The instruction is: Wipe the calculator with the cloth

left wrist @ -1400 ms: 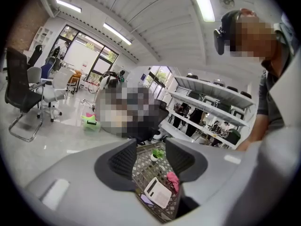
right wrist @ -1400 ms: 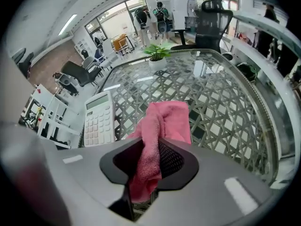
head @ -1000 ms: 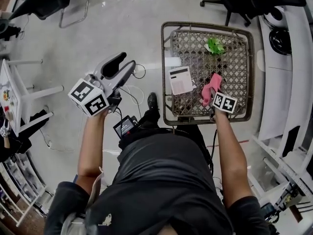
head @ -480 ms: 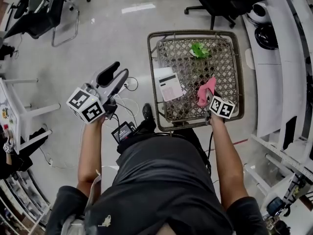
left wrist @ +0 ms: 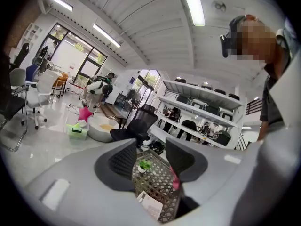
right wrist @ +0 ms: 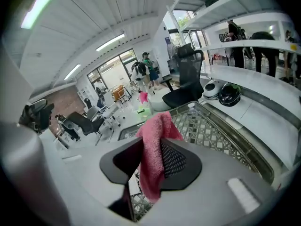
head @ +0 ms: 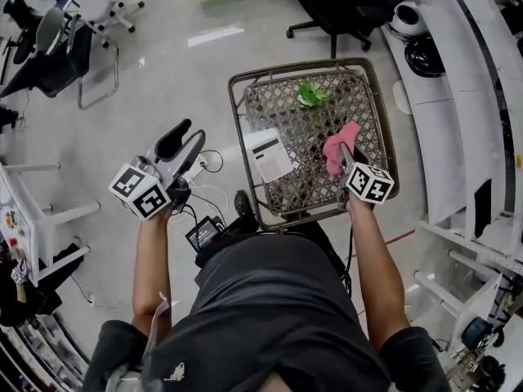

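Right gripper view: the right claw (right wrist: 151,166) pinched the pink cloth (right wrist: 155,131), held over the wicker worktop (head: 282,109). Head view: the white calculator (head: 270,155) lay on that worktop's left part, apart from the cloth, with a small green plant (head: 310,95) beyond it. The left claw (head: 186,137) stood spread with nothing between its jaws, over the floor left of the worktop.

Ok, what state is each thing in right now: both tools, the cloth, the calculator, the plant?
right tool: shut on the cloth.
cloth: pinched between the jaws, hanging loose, not on the calculator.
left tool: open, empty, off to the left of the lattice table.
calculator: lying flat on the lattice table, untouched.
plant: upright at the table's far side.
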`<state>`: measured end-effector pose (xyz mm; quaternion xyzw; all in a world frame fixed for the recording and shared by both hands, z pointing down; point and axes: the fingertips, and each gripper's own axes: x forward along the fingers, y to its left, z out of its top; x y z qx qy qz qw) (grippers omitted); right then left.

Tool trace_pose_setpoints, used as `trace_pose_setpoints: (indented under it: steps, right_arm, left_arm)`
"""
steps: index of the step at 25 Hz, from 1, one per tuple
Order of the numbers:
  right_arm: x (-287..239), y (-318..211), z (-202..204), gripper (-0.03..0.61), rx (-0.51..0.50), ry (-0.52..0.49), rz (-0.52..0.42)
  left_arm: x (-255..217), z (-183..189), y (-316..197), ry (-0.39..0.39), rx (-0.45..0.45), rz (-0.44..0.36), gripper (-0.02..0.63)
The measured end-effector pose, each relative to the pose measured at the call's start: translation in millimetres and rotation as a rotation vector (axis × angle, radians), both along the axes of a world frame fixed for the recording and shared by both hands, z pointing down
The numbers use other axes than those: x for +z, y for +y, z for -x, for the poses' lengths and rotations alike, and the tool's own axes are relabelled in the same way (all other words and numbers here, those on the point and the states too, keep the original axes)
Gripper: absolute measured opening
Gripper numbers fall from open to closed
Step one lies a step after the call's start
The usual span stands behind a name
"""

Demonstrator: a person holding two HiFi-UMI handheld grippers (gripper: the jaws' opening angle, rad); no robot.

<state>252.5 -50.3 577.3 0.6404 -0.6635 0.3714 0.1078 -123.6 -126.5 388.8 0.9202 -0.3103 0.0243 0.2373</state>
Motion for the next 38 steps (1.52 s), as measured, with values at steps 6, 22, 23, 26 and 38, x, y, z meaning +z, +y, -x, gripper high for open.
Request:
trace_pose_setpoints:
  steps: [6, 22, 23, 26, 38]
  right_arm:
    - [-51, -20, -1, 0.086, 0.015, -0.008, -0.114]
    - [-225, -21, 6, 0.087, -0.064, 0.108, -0.473]
    - [-234, -19, 7, 0.086, -0.068, 0.112, -0.493]
    - [-259, -12, 9, 0.086, -0.087, 0.129, -0.542]
    - [-316, 12, 15, 0.1, -0.098, 0.161, -0.635]
  left_arm:
    - [-9, -1, -5, 0.008, 0.009, -0.017, 0.209]
    - [-27, 10, 0, -0.002, -0.001, -0.043, 0.209]
    - [-29, 10, 0, -0.001, 0.0, -0.046, 0.209]
    - [-32, 9, 2, 0.003, 0.006, -0.059, 0.209]
    - [-44, 9, 16, 0.014, 0.009, -0.076, 0.209]
